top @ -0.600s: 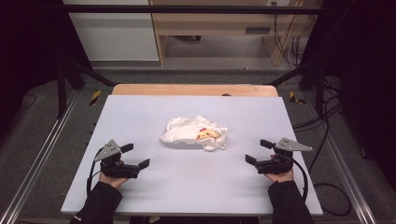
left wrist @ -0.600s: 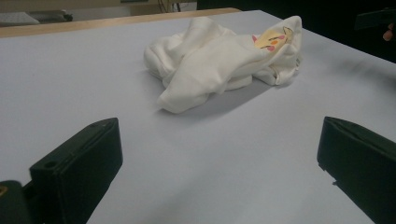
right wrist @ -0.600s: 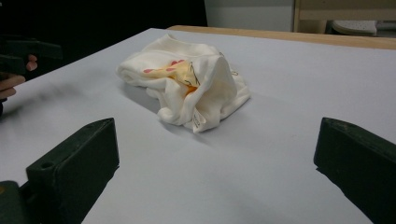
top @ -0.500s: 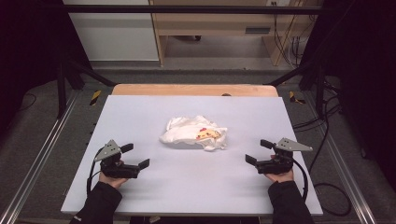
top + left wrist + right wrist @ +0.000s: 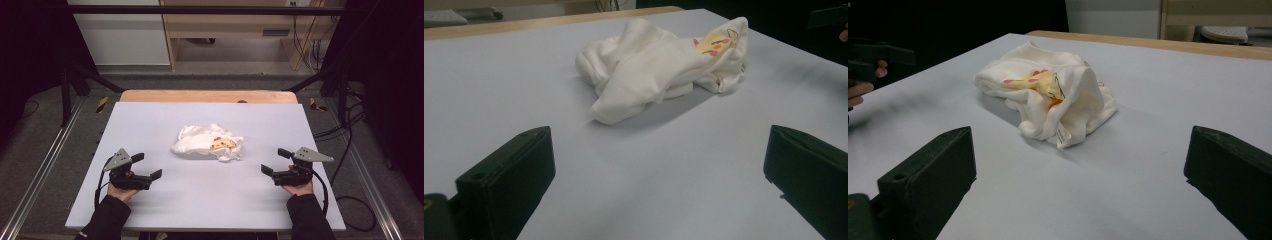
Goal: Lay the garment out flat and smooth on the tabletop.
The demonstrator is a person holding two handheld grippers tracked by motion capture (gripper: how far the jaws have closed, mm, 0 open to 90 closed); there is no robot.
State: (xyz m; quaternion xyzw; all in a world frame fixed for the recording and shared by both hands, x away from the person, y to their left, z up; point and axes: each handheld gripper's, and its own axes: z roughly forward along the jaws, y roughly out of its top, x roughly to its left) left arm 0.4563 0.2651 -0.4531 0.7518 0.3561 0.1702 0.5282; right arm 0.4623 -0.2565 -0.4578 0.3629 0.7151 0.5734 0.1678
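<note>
A crumpled white garment [image 5: 207,144] with a yellow and red print lies bunched in the middle of the pale grey table [image 5: 150,120]. My left gripper [image 5: 146,166] rests low at the near left, its jaws wide apart and pointing toward the cloth, nothing between them. My right gripper [image 5: 273,161] sits at the near right, jaws also wide and bare. In the left gripper view the garment [image 5: 664,65] lies ahead, well beyond the jaws. The right gripper view shows the garment [image 5: 1048,95] with its print and a small label facing me.
A wooden strip [image 5: 207,96] runs along the table's far edge. Metal rails [image 5: 45,165] flank both sides, and cables [image 5: 345,150] trail at the right. Shelving and a cabinet stand behind the table. In the right gripper view the other hand [image 5: 863,75] shows far left.
</note>
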